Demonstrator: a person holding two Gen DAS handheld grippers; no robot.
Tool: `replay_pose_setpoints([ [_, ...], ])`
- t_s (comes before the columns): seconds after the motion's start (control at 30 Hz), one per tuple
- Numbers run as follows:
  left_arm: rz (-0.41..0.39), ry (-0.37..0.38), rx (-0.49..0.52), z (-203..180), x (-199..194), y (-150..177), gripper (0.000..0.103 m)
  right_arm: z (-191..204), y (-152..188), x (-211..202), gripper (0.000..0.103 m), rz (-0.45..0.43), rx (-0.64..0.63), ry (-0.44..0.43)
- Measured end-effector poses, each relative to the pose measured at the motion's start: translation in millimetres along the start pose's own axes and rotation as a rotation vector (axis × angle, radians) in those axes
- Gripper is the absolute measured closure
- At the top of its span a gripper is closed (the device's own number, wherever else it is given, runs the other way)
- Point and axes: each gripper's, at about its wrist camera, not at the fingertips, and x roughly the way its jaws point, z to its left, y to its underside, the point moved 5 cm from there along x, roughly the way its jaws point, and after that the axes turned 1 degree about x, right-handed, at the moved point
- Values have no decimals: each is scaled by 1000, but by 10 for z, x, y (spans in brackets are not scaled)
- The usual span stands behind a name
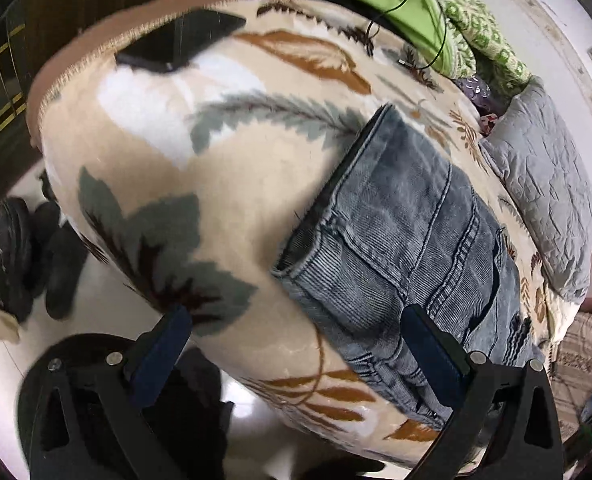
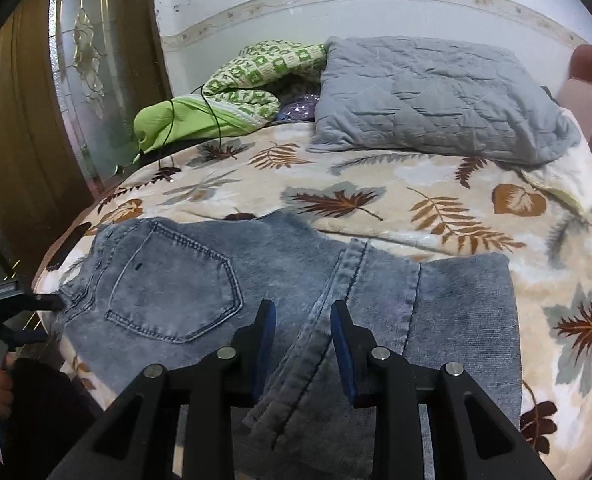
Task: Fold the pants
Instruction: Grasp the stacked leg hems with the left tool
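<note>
One grey pillow [image 2: 436, 100] beyond jeans [image 2: 215, 280]

Faded denim pants [image 2: 199, 280] — matt, ribbed — on a fleecy blanket [image 2: 416, 208].

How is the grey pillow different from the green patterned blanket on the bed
The grey pillow is one plain colour with quilted stitching; the green blanket has a green-and-cream block pattern and a plain lime side. The pillow lies fairly flat and spread out, while the blanket is bunched into a heap. A thin black cord crosses the blanket, none crosses the pillow. Both sit at the far side of the bed, next to each other by the wall.
</note>
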Motion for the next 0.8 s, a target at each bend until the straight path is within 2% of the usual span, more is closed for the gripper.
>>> replay_pose_setpoints([
  [0.07,30,44,-31,-49,74,16,0,21,29,-3,71,9,-13,4],
  [0.13,29,79,-19,-126,102,4,1,16,42,-11,71,14,-12,1],
  [0.17,30,78,-2,-164,132,-10,4,13,47,-14,71,15,-11,0],
  [0.2,30,60,4,-172,155,-22,11,9,50,-17,71,15,-10,-1],
  [0.27,3,55,8,-193,146,-63,15,-4,54,-8,71,23,11,-37],
  [0.33,-12,66,22,-224,142,-121,37,-4,62,6,71,33,40,-82],
  [0.37,-6,80,25,-242,152,-142,40,10,70,18,71,39,48,-104],
  [0.4,-1,104,21,-259,154,-154,50,25,76,30,71,43,47,-113],
  [0.43,5,128,18,-278,160,-158,65,51,86,45,71,47,43,-120],
  [0.47,17,157,16,-311,176,-155,71,85,99,63,71,53,37,-127],
  [0.63,-27,175,59,-410,50,-148,87,220,144,147,71,81,24,-154],
  [0.8,-84,171,136,-567,-157,-153,89,341,149,218,71,89,14,-198],
])
